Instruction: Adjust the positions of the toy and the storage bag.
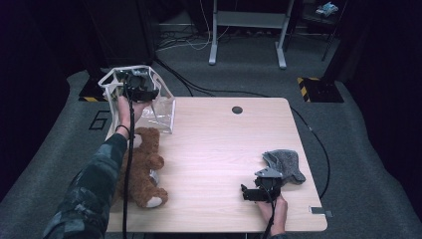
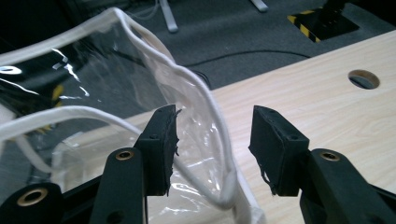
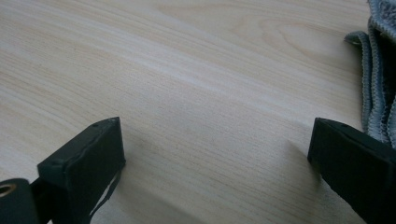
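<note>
A clear plastic bag (image 1: pixel 149 102) with white piping is seen standing at the far left corner of the table (image 1: pixel 224 149), just behind a brown teddy bear (image 1: pixel 144 169). The left gripper (image 2: pixel 212 144) is held at the bag's open mouth, its jaws partly parted with the piped rim (image 2: pixel 219 140) between them; the inner pad seems to lie against the film, while the other is seen apart from it, so no grip is judged to be made yet. The bag is judged to be light, thin and floppy, its film slippery and easily creased, so it is best taken by the stiffer piped rim, where the pads can bite without sliding. The right gripper (image 1: pixel 251 191) is rested low over bare table near the front edge, its jaws spread wide and empty, just beside a grey cloth (image 3: pixel 380 70). The bear is judged soft and bulky, so the mouth must be held wide.
</note>
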### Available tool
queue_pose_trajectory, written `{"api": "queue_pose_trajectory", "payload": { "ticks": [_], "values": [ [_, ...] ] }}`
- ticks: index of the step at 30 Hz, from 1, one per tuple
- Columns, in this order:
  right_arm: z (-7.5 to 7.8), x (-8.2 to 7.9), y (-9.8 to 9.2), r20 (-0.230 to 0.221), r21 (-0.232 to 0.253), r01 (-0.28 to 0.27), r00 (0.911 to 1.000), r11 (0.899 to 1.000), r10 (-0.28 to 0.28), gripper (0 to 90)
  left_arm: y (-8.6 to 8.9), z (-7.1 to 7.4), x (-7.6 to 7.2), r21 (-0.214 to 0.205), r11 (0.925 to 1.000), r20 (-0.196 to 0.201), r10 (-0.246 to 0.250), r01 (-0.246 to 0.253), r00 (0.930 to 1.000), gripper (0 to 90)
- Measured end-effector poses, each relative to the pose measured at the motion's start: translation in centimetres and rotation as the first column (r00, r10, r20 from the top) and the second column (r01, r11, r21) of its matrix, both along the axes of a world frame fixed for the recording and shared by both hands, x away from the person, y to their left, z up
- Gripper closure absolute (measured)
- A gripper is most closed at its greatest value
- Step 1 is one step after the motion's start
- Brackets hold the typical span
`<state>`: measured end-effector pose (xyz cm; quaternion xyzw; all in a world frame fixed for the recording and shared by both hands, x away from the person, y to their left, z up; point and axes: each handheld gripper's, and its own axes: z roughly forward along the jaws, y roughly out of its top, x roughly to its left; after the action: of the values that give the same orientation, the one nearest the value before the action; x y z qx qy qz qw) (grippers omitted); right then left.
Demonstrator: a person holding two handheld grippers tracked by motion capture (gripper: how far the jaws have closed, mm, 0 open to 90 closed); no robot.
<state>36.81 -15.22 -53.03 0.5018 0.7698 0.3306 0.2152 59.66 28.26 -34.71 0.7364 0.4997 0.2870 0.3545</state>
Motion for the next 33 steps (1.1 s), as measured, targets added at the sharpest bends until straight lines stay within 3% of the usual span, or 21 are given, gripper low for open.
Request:
{"api": "queue_pose_trajectory", "payload": {
  "ticks": [2, 3, 5, 13, 33],
  "values": [
    [0.0, 0.0, 0.0, 0.001, 0.001, 0.002, 1.0, 1.0, -0.002, 3.0, -0.2, -0.2, 0.4, -0.009, 1.0, -0.009, -0.004, 0.004, 0.9999, 54.1],
    [0.0, 0.0, 0.0, -0.001, 0.002, 0.0, 1.0, 1.0, 0.0, 3.0, -0.3, -0.4, 0.7, 0.03, 0.9995, -0.034, -0.008, 0.009, 0.9994, 57.4],
    [0.0, 0.0, 0.0, 0.001, 0.001, 0.002, 1.0, 1.0, -0.002, 3.0, -0.4, -0.5, 0.9, 0.032, 0.9994, -0.043, -0.011, 0.012, 0.999, 59.7],
    [0.0, 0.0, 0.0, 0.001, 0.0, 0.001, 1.0, 1.0, -0.001, 3.1, -1.1, -1.1, 1.5, 0.029, 0.9986, -0.067, -0.043, 0.045, 0.9968, 85.2],
    [0.0, 0.0, 0.0, -0.001, 0.001, -0.001, 1.0, 1.0, 0.001, 3.2, -2.3, -1.4, 2.1, 0.018, 0.9933, -0.046, -0.113, 0.114, 0.9925, 86.9]
  ]
}}
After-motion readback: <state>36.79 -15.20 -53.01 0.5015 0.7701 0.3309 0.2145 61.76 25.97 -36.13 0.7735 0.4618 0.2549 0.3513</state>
